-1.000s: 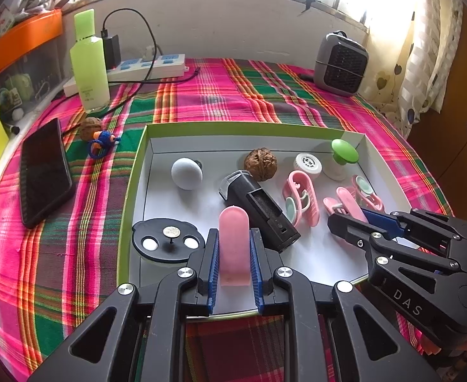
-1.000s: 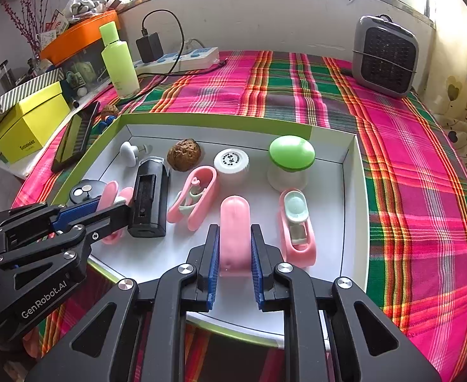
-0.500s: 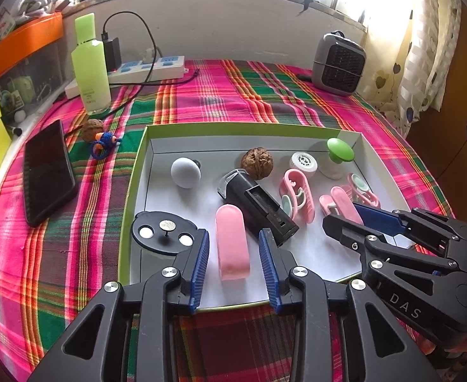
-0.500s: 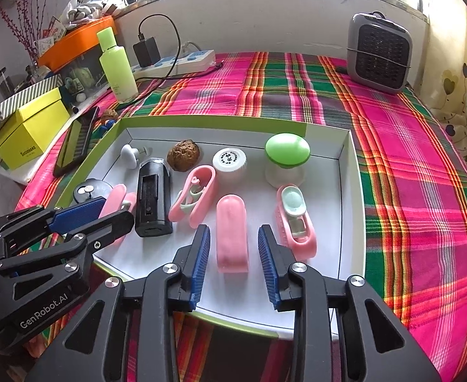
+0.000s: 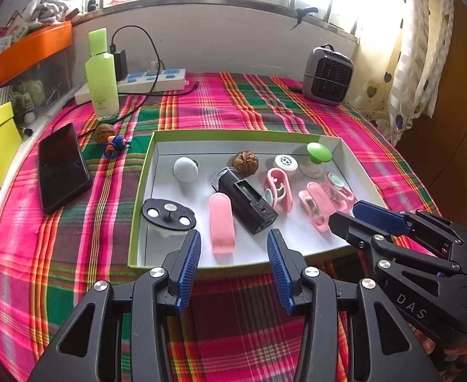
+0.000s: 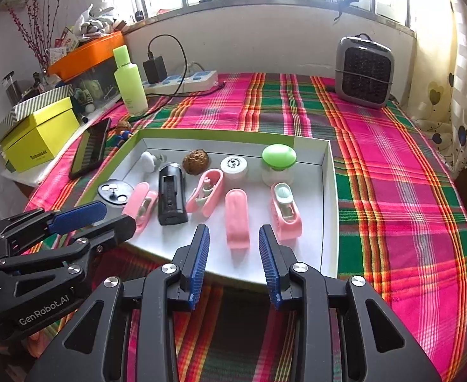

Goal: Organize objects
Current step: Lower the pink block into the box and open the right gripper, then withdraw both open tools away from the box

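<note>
Your left gripper (image 5: 233, 254) and right gripper (image 6: 233, 248) fingers wide apart, empty; smooth pink capsule (image 5: 222, 222) lengthwise toward tray's (image 5: 147, 172) near edge

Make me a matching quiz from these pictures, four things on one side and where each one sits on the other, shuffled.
Things:
1. walnut
2. phone
3. green bottle
4. heater

Places:
A. standing beside the power strip
B. inside the tray, behind the black box
C. far right end of the cloth, by the curtain
D. lying flat on the cloth, left of the tray

Pairs: 1-B, 2-D, 3-A, 4-C
</note>
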Demonstrator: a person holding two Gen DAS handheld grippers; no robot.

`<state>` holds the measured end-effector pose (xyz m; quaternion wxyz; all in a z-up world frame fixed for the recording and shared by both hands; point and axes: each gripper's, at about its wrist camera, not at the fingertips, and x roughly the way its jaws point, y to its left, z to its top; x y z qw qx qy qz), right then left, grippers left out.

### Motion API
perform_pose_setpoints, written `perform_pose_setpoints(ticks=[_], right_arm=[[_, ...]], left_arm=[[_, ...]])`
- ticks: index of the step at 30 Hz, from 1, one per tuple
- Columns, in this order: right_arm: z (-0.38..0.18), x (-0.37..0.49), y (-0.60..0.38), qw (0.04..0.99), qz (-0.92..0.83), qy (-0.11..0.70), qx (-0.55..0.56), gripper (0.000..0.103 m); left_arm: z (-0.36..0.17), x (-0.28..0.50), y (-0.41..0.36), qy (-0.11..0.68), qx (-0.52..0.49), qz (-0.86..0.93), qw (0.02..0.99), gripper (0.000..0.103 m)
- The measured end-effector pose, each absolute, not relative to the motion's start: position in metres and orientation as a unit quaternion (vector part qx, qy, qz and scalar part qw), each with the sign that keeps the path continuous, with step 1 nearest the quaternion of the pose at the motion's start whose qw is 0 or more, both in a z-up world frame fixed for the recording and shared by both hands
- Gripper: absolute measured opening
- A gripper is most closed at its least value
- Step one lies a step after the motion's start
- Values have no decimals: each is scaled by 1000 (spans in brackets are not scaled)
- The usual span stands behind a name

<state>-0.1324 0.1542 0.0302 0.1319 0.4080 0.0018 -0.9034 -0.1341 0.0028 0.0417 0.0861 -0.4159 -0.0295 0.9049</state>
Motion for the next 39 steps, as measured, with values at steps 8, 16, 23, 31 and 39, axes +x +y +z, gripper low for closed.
perform_pose_setpoints(ticks=[8,16,23,31,39], right_arm=[[39,-104,152,131,-911,9,390,34],[29,-81,152,124,-909,10,397,34],[16,-64,161,114,-905,7,409,35],[4,-48,162,113,-900,8,422,45],[-1,-41,164,108,-898,2,427,45]], left_arm=[[52,-109,1,-32,-398,913,79,42],[46,-84,4,-30,-399,913,78,42],[32,-66,8,-19,-411,909,70,42],[18,-52,14,-23,-428,900,74,42],[12,-47,18,-20,-434,898,70,42]])
